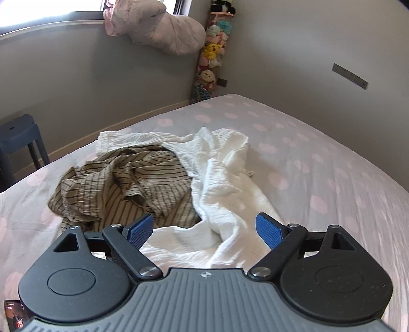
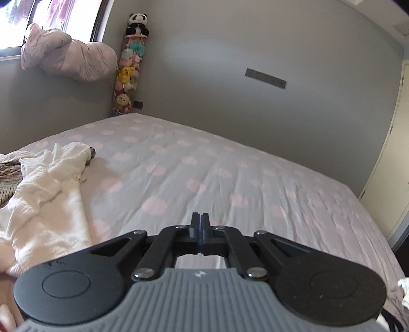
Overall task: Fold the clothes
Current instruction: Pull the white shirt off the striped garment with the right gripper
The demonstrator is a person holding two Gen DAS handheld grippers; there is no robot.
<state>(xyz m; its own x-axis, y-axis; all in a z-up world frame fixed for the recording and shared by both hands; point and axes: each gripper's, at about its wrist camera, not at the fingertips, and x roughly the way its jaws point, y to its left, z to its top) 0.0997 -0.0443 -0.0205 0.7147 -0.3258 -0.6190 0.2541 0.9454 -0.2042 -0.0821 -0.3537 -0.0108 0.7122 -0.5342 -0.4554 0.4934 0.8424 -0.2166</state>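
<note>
Left wrist view looks over the left gripper (image 1: 204,227), which hangs low over the near part of a bed (image 1: 319,143). Its two fingers (image 1: 268,229) with blue pads stand wide apart and hold nothing; between them shows the crumpled white garment (image 1: 225,194). This white garment lies in the middle of the bed, with one part stretched toward the far left and a rolled part lying on top. Just left of it, and partly under its edge, lies a brown striped garment (image 1: 122,186), also crumpled. The bed sheet is pale grey with pink dots. At the far left, beside the bed, stands a dark blue stool (image 1: 18,135). A pale pink bundle of bedding (image 1: 158,28) rests on the window sill (image 1: 51,25), and in the far corner a tall column of plush toys (image 1: 212,51) rises along the wall.

Right wrist view shows the right gripper (image 2: 200,227) over the bare right part of the bed, well apart from the clothes. Its fingers (image 2: 195,224) are pressed together with nothing between them. The white garment is at the left edge of this view, and a small strip of the striped one is at the far left. A panda toy (image 2: 138,23) sits on top of the plush column.
</note>
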